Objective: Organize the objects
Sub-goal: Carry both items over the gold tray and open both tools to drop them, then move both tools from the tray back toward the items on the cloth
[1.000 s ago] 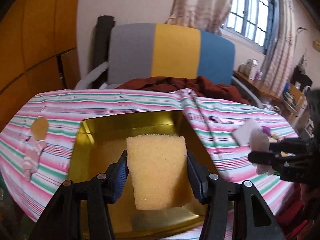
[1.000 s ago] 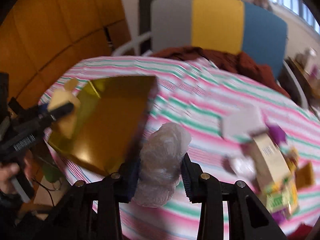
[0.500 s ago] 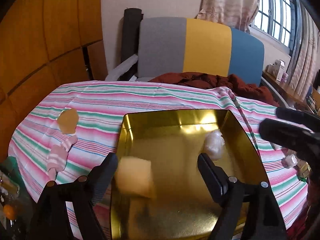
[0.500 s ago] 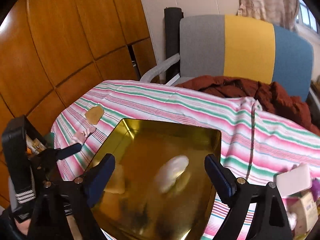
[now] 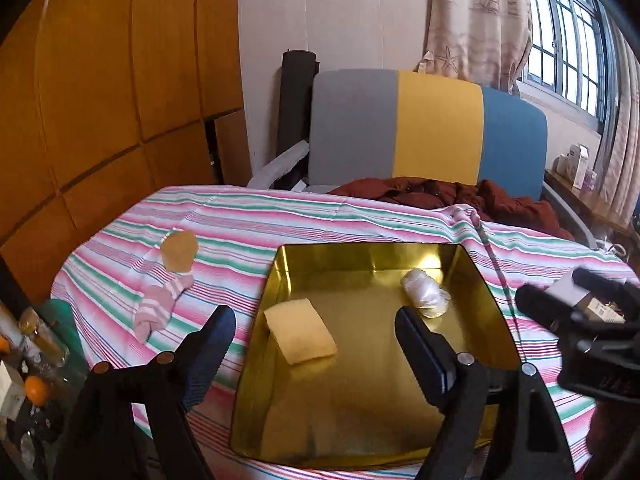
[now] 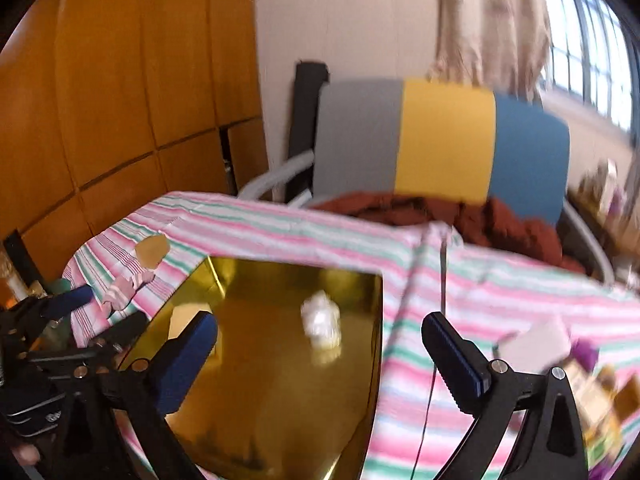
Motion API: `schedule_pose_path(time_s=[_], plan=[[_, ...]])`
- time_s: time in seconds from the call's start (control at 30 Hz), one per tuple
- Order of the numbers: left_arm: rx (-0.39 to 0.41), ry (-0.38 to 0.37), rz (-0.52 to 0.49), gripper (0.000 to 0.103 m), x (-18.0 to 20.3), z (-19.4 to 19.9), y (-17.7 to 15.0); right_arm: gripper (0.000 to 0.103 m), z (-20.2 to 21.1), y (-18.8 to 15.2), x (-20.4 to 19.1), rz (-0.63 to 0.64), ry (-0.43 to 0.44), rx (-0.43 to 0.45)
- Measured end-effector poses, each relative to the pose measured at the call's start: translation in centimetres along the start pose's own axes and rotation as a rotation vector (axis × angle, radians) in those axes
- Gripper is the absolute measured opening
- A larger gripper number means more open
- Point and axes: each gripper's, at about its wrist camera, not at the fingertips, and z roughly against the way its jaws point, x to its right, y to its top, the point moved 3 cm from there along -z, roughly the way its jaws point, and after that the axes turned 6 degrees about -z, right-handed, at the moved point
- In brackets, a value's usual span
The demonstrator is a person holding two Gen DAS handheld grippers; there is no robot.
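Both pairs of jaws stand wide apart now, and nothing is between them. One second ago the left gripper (image 5: 314,330) was closed on the yellow sponge (image 5: 300,331) above the gold tray (image 5: 256,344), and the right gripper (image 6: 320,340) was closed on the small bundle of clear plastic wrap (image 6: 321,325) beside the tray. Since then the jaws of both have just been opening, the right pair a little more in the last half second, and both things have dropped.

The sponge lies flat on the tray floor, in the left part, a little turned. The plastic wrap lies in the far right part of the tray, near the back wall, well apart from the sponge. Neither gripper touches them; the fingers hang over the near side of the tray. In the left wrist view the right gripper shows at the right edge, over the striped cloth (image 5: 240,224).

On the cloth, left of the tray, lie a pink striped sock (image 5: 158,306) and a tan piece of card (image 5: 180,251), touching each other. Right of the tray, in the right wrist view, lie some boxes (image 6: 536,346), too blurred to tell what they are.
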Motion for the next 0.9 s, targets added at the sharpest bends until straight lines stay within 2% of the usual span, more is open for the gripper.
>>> schedule_pose_path(time_s=[0.1, 0.3, 0.43, 0.67, 0.8, 0.9], plan=[[-0.002, 0.020, 0.008, 0.084, 0.2, 0.1, -0.4, 0.103, -0.2, -1.3, 1.0, -0.043, -0.010, -0.029], [-0.019, 0.020, 0.014, 0.084, 0.9, 0.0, -1.4, 0.103, 0.6, -3.1, 2.1, -0.042, -0.040, -0.017], [-0.031, -0.019, 0.007, 0.084, 1.9, 0.0, -1.7, 0.103, 1.4, -3.7, 3.1, -0.070, -0.049, -0.013], [-0.029, -0.043, -0.065, 0.084, 4.3, 0.4, -1.7, 0.103, 2.6, -4.6, 4.5, -0.070, -0.091, -0.002], [-0.038, -0.109, -0.089, 0.084, 5.8, 0.4, -1.8, 0.103, 3.0, -5.1, 6.0, -0.089, -0.123, -0.001], [-0.039, -0.121, -0.109, 0.084, 6.9, 0.5, -1.9, 0.103, 3.5, -5.4, 7.3, -0.110, -0.149, -0.002]])
